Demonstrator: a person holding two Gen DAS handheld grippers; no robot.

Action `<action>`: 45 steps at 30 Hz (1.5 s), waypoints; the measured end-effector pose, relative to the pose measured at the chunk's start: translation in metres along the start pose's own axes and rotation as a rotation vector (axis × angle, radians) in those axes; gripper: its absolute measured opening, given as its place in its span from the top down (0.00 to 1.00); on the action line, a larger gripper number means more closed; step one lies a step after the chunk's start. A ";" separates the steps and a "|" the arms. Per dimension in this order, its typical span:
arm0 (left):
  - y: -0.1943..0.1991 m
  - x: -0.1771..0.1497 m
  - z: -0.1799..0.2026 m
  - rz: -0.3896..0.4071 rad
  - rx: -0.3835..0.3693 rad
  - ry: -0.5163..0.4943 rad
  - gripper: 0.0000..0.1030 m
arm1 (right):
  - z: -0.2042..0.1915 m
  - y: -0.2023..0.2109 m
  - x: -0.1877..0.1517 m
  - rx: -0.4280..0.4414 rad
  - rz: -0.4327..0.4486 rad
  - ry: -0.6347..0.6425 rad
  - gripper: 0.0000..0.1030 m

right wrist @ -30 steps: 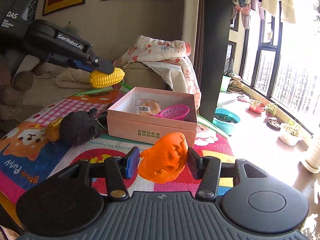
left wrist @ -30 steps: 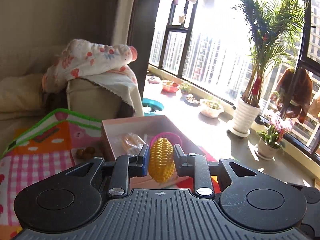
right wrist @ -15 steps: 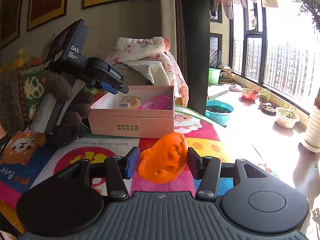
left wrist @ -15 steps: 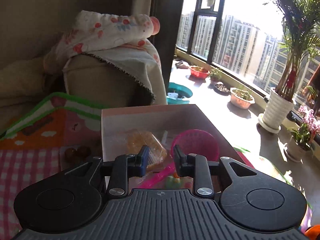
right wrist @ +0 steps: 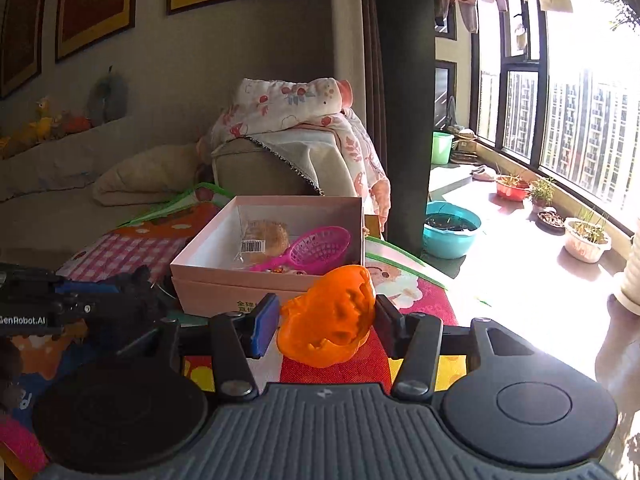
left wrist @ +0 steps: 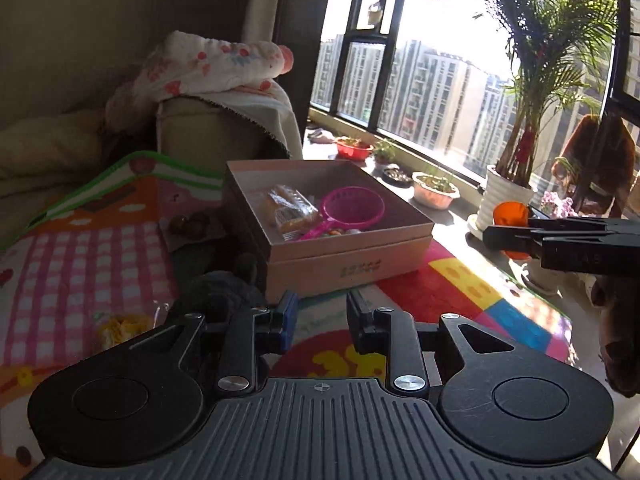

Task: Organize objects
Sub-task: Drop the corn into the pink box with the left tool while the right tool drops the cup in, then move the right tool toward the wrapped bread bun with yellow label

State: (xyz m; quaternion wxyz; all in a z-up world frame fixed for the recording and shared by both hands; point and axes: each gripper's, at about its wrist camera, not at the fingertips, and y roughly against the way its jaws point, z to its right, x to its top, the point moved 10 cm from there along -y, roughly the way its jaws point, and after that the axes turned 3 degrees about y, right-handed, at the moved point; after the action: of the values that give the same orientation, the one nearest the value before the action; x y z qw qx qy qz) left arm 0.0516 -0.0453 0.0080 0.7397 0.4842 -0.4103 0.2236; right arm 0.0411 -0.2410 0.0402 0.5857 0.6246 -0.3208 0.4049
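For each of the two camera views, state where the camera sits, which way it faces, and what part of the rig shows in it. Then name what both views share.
Left wrist: sits on the left gripper, facing the pink box and sunlit window; its own open, empty fingers and the right gripper's side show.
Right wrist: sits on the right gripper, facing the box and sofa; its fingers hold the orange toy, and the left gripper enters at left.
Shared: the box, the pink scoop and wrapped bun inside it, the play mat, the orange toy.

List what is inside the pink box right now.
Inside the pink box lie a wrapped pastry with a barcode label and a pink toy strainer. Small colourful bits show beside the strainer's handle. The near wall hides the floor behind it.
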 end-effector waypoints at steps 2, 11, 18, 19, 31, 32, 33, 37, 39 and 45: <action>0.004 -0.016 -0.006 -0.022 -0.003 0.010 0.71 | 0.006 -0.018 0.029 -0.003 -0.003 -0.013 0.50; 0.016 -0.041 -0.038 -0.028 -0.017 0.115 0.71 | 0.006 -0.145 0.124 0.025 -0.116 -0.124 0.42; 0.029 -0.029 -0.068 0.021 0.001 0.158 0.71 | -0.001 -0.181 0.108 -0.038 -0.171 -0.109 0.22; 0.028 -0.024 -0.073 0.023 0.000 0.168 0.71 | -0.004 -0.178 0.102 -0.041 -0.169 -0.089 0.22; -0.076 0.078 -0.129 -0.063 0.025 0.149 0.71 | -0.038 -0.097 -0.016 -0.003 -0.116 -0.014 0.05; -0.089 0.084 -0.137 -0.074 0.027 0.182 0.71 | -0.037 -0.096 -0.026 -0.004 -0.127 -0.027 0.05; -0.103 0.090 -0.146 -0.087 0.033 0.221 0.71 | -0.037 -0.098 -0.033 -0.001 -0.140 -0.049 0.05; -0.142 0.097 -0.156 -0.141 0.012 0.252 0.71 | -0.031 -0.106 -0.054 0.016 -0.170 -0.128 0.05; -0.149 0.086 -0.138 -0.194 -0.071 0.178 0.71 | -0.027 -0.108 -0.056 0.015 -0.174 -0.151 0.05; -0.147 0.043 -0.106 -0.307 -0.093 -0.015 0.65 | -0.029 -0.113 -0.059 0.043 -0.188 -0.163 0.02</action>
State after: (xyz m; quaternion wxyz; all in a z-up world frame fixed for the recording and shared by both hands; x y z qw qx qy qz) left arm 0.2244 -0.0168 -0.0556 0.7836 0.5083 -0.3469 0.0850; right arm 0.1089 -0.2048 -0.0656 0.5795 0.6953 -0.2984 0.3030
